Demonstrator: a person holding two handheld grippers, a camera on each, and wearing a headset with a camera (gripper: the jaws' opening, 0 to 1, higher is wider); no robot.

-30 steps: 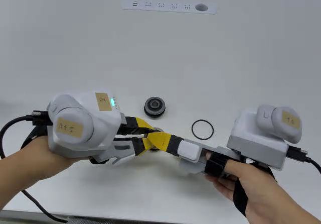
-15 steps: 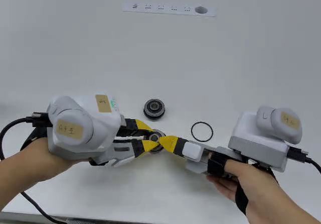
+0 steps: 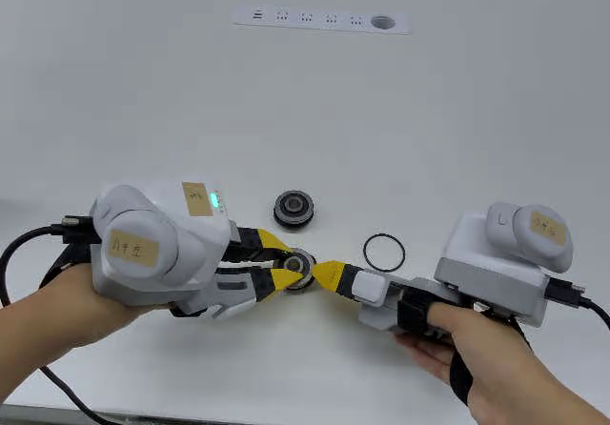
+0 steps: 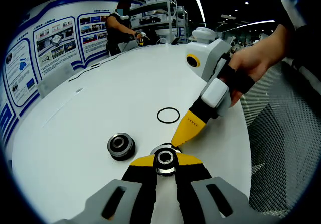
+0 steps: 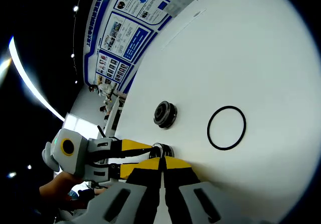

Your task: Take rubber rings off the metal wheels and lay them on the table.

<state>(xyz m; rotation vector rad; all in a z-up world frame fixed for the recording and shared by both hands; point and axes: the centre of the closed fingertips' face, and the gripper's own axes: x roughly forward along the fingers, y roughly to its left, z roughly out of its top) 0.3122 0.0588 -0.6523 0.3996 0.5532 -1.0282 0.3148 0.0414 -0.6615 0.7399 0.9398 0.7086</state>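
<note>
White table [image 3: 457,111], long white power strip [image 3: 322,18] at far edge. Left gripper [image 3: 284,259], white body, yellow-tipped jaws clamped on small round metal wheel [image 4: 166,159], held just above table near front edge. Right gripper [image 3: 320,272], yellow jaws pressed together, tips touching that wheel's rim from the right; cannot tell if they pinch anything. Second metal wheel [image 3: 294,208] with black rubber rim lies flat just behind. Thin black rubber ring [image 3: 384,250] lies flat, loose, right of both wheels.
</note>
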